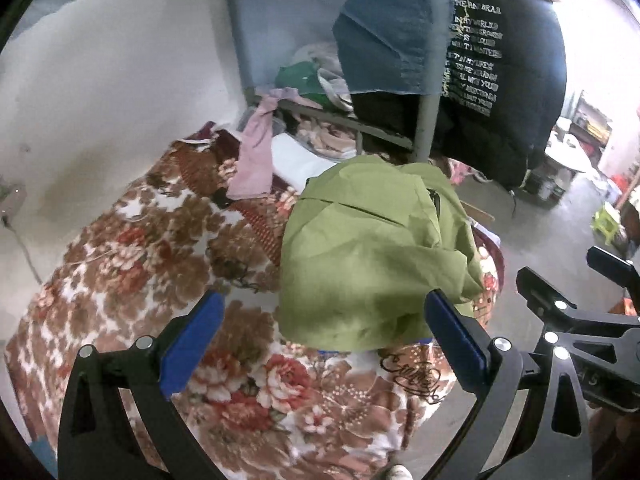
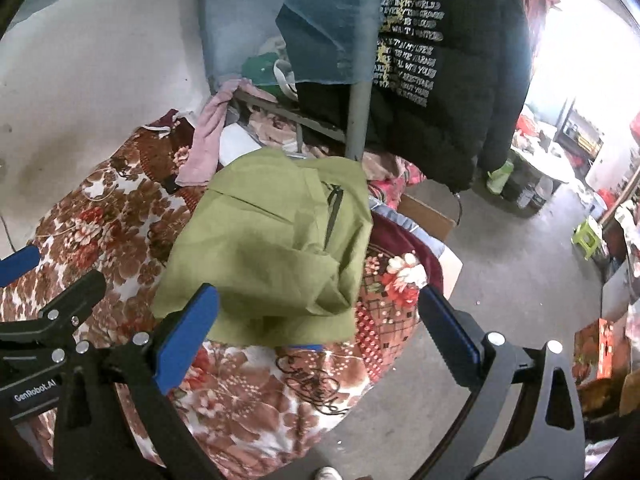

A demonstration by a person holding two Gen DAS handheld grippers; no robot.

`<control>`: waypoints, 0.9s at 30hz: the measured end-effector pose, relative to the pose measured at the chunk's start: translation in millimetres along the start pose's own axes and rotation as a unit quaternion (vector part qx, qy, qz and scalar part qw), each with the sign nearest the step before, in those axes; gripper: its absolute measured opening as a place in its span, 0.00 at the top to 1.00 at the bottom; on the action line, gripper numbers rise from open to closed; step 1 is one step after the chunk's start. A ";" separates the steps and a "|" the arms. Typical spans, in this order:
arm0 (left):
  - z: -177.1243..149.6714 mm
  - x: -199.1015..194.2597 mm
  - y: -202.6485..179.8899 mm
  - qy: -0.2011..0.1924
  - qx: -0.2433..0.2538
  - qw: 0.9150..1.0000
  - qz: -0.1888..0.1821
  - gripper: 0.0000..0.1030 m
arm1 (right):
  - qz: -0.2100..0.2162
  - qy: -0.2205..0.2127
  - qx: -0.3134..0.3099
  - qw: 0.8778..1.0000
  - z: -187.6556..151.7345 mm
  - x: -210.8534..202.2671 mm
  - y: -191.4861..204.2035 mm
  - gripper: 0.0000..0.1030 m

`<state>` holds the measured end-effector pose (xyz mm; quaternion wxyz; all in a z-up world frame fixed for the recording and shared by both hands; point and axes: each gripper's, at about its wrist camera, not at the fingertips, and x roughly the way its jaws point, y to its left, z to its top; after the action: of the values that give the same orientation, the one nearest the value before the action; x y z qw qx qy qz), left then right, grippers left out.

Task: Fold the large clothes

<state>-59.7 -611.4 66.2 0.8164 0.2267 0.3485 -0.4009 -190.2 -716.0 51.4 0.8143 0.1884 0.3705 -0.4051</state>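
Floral brown-and-red blanket [image 1: 132,264] covers the bed. Both the left gripper [image 1: 324,336] and right gripper [image 2: 318,332] hover with jaws apart, empty, over the folded olive-green cotton garment [image 1: 368,256] near the bed's edge. Best pinch its near corners evenly. Only the right view shows its black zipper [image 2: 334,216] fully.

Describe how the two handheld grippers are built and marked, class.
Both the left gripper and right gripper have black, cut-out frames with silver bolts and flat blue finger pads. The left gripper's body bears white "GenRobot.AI" lettering.
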 end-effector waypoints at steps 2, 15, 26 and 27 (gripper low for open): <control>-6.3 -11.6 -8.4 -0.001 -0.008 1.000 0.016 0.05 | 0.013 0.004 -0.004 1.000 -5.3 -6.4 -10.3 0.05; -28.5 -53.5 -25.5 -0.017 -0.025 0.995 0.093 0.05 | 0.044 -0.012 -0.038 0.998 -25.9 -34.6 -21.5 0.05; -35.4 -67.6 -34.3 -0.022 -0.029 0.993 0.109 0.05 | 0.060 -0.012 -0.038 0.997 -30.9 -44.2 -28.7 0.05; -35.3 -68.6 -34.5 -0.023 -0.029 0.993 0.110 0.05 | 0.060 -0.013 -0.037 0.997 -31.8 -45.8 -29.2 0.05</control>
<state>-131.3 -574.3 91.5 0.8693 0.2305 0.3146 -0.3037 -246.1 -690.4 65.0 0.8483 0.1742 0.3627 -0.3442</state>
